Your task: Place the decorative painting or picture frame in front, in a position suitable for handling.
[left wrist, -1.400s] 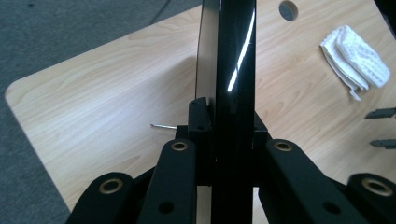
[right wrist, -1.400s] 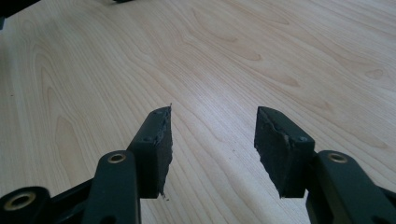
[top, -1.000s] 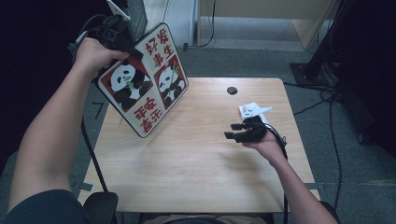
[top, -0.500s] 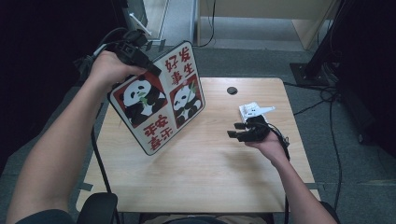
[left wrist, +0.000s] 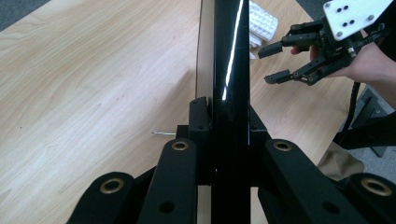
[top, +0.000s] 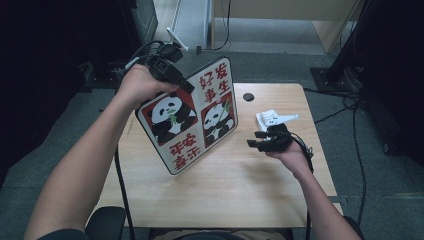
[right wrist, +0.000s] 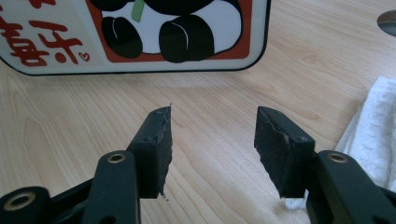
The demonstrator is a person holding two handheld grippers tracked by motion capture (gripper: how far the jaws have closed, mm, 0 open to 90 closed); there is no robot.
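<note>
Two grippers: my left gripper (top: 172,80) clamps the panda board's (top: 192,120) top edge, tilted over the table (top: 240,190); my right gripper (top: 256,139) gapes empty near a white cloth (top: 270,118).

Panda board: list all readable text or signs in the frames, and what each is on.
"好事发生": red characters, top right of the panda board, which the left gripper holds by its edge.
"平安喜乐": red characters at its lower end, with a small heart after them.
White cloth by the right gripper: dark specks, too small to read.
</note>
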